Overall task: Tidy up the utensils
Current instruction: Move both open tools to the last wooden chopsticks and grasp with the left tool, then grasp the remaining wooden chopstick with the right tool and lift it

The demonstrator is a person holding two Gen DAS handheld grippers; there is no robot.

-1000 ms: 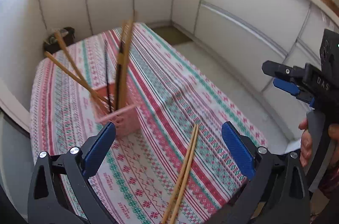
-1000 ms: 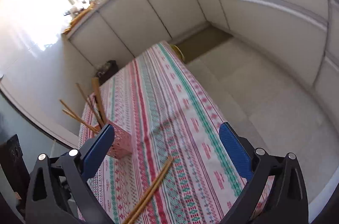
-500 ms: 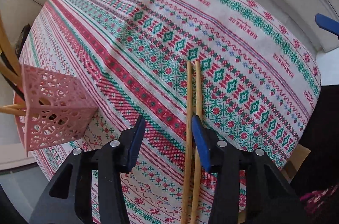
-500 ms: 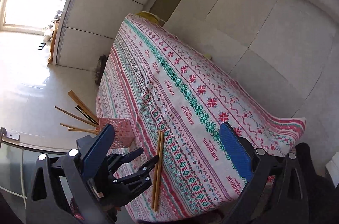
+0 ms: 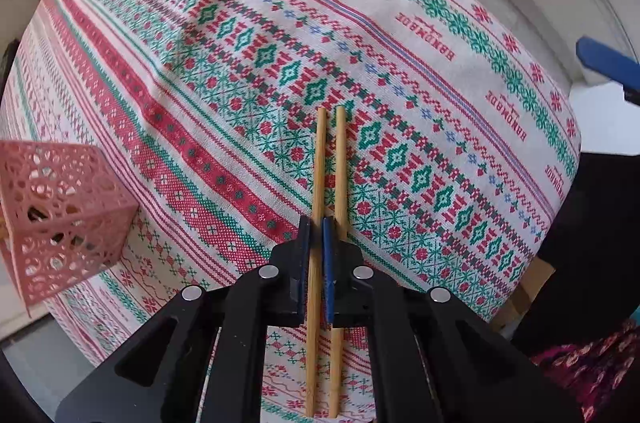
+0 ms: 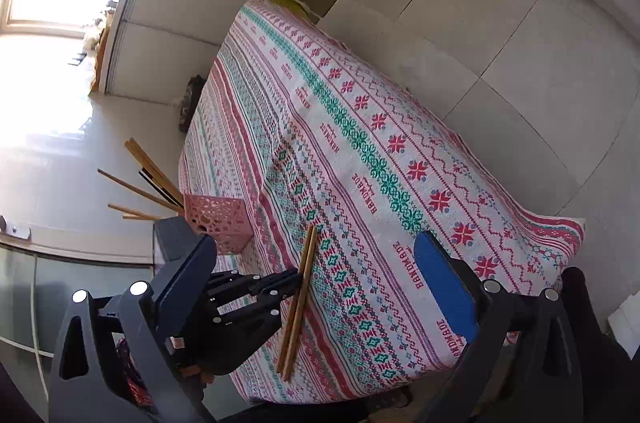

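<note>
Pinching 1 of 2 slim bamboo chopsticks [image 5: 318, 183] between its blue pads, the left gripper [image 5: 316, 255] has just been closing from above on the pair, which lies on the woven patterned tablecloth [image 5: 400, 35] with its long axis running straight away from the claw; the second stick rests just outside the right pad. The pink perforated holder [image 5: 52, 219], square-sided and already bristling with sticks, stands nearby on the left gripper's side, while the right gripper [image 6: 316, 287] hangs spread and empty, farther off.
</note>
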